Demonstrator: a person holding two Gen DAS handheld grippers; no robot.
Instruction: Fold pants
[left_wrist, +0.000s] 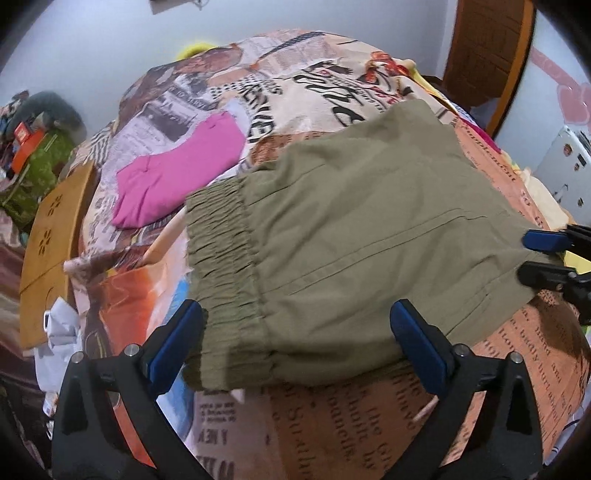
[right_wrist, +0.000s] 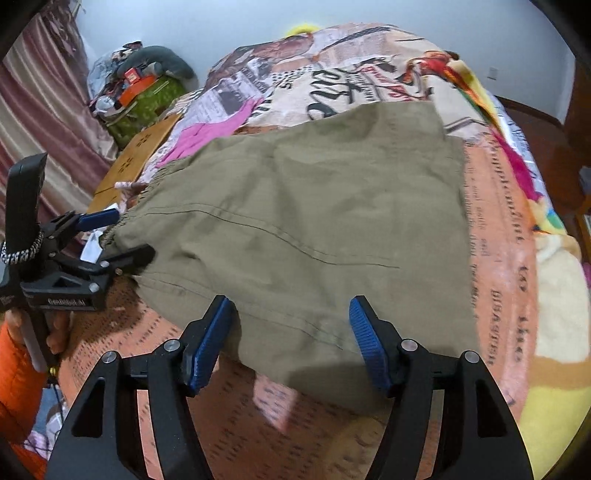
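Olive-green pants (left_wrist: 351, 229) lie folded flat on the printed bedspread (left_wrist: 332, 424), elastic waistband (left_wrist: 221, 266) at the left. My left gripper (left_wrist: 295, 317) is open, its blue pads either side of the near waistband corner, holding nothing. In the right wrist view the pants (right_wrist: 314, 214) spread ahead; my right gripper (right_wrist: 291, 314) is open over their near edge, empty. The right gripper also shows in the left wrist view (left_wrist: 524, 254) at the pants' right edge. The left gripper shows in the right wrist view (right_wrist: 129, 236) at the waistband end.
A folded pink garment (left_wrist: 177, 173) lies on the bed beyond the waistband. A wooden board (left_wrist: 51, 251) and clutter (left_wrist: 29, 147) sit off the bed's left side. A wooden door (left_wrist: 484, 48) stands at the far right. A striped curtain (right_wrist: 40, 110) hangs on the left.
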